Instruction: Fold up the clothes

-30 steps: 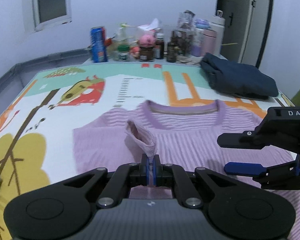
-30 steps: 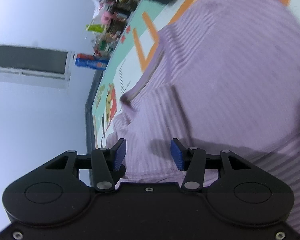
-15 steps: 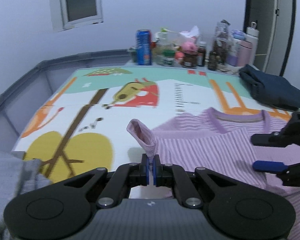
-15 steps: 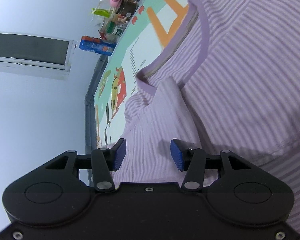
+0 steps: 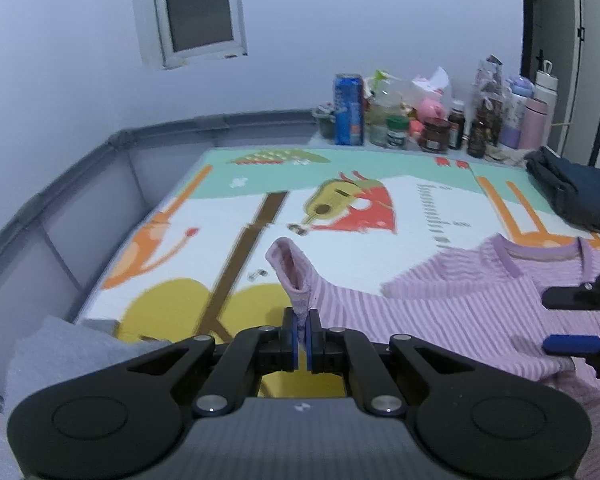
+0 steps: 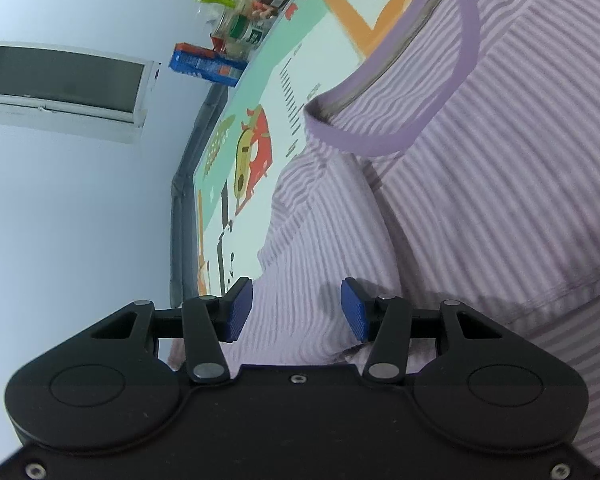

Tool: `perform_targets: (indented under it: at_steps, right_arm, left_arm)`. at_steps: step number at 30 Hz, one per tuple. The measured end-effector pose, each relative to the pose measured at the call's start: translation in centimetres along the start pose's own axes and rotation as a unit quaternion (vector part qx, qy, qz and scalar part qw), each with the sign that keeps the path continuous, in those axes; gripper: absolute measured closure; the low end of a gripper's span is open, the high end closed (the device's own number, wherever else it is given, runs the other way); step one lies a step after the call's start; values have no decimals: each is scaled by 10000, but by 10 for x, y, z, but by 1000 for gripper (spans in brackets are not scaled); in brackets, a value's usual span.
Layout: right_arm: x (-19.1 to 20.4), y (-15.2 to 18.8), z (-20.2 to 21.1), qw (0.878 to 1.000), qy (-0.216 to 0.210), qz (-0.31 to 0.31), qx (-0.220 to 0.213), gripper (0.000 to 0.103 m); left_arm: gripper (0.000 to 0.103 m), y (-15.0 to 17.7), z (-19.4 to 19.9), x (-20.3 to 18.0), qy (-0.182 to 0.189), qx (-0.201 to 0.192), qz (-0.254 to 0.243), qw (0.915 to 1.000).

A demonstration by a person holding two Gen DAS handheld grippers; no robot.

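Bottles and jars (image 5: 432, 128) (one blue can (image 5: 349, 110)) behind the play mat (image 5: 228, 232).

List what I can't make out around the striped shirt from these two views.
- Shirt hem: cut off below the left gripper body in the left wrist view.
- Striped shirt right side: beyond the frame edge in the right wrist view.
- Jar labels: too small.
- Grey cloth: mostly cropped.

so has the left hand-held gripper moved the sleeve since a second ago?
Yes. The sleeve was over the shirt's chest; now it is left of the shirt, above the play mat.
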State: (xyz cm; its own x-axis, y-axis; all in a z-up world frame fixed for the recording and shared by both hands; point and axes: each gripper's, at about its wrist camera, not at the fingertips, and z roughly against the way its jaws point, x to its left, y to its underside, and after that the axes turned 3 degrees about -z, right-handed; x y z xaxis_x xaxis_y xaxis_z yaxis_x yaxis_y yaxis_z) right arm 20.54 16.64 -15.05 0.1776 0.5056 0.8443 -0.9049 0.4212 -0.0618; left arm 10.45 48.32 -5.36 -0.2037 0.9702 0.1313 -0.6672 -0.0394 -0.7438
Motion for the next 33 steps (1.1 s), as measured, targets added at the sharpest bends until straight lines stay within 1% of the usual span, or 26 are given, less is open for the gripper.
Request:
perform_targets:
  at_steps: [9, 14, 19, 26, 33]
  right_arm:
    - [14, 5, -17, 10000, 40, 34, -4, 56]
    - [18, 10, -35, 9998, 182, 48, 74, 56]
    - [22, 17, -54, 9995, 269, 50, 177, 56]
    - [35, 27, -80, 9988, 328, 182, 314, 56]
    - [49, 36, -98, 9979, 389, 329, 410, 56]
  left_arm:
    - [99, -13, -1, 63, -506, -115, 255, 9983]
    - [99, -10, -6, 101, -760, -40, 460, 9960]
    - [99, -5, -8, 131, -1025, 14, 550, 9932]
    - [99, -5, -6, 166, -1277, -13, 722, 9892]
    - [99, -4, -1, 191, -1496, -44, 866, 9849]
